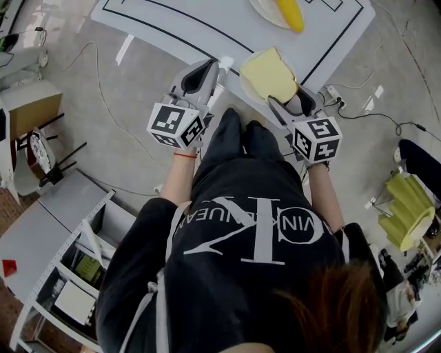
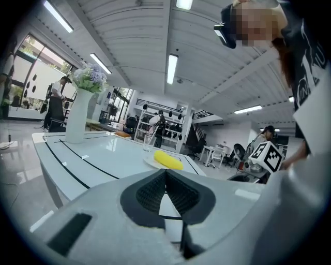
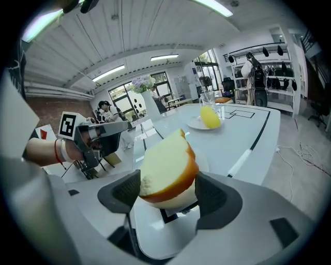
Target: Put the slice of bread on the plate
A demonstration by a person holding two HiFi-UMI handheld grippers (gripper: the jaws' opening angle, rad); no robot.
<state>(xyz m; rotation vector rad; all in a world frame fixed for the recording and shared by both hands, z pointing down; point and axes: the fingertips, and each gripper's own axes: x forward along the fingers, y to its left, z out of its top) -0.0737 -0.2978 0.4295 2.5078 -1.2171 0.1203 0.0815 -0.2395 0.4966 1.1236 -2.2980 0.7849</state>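
Note:
A slice of bread (image 1: pixel 267 74) with a brown crust lies on a white plate (image 1: pixel 244 87) at the near edge of the white table (image 1: pixel 207 27). My right gripper (image 1: pixel 289 98) sits at the slice's near end. In the right gripper view the bread (image 3: pixel 168 171) stands between the wide-spread jaws of the right gripper (image 3: pixel 166 190), its edges right at the dark pads (image 3: pixel 120 192), which do not squeeze it. My left gripper (image 1: pixel 205 70) hovers by the table edge to the left of the plate. Its pads (image 2: pixel 150 194) meet at the tips with nothing between them.
A second plate holding a yellow item (image 1: pixel 290 12) (image 2: pixel 168 159) (image 3: pixel 209 117) sits farther back on the table, with a drinking glass (image 2: pixel 148 141) beside it. A white vase of flowers (image 2: pixel 79 115) stands at the table's far left. Cables (image 1: pixel 96 76) and a shelf unit (image 1: pixel 76 262) are on the floor.

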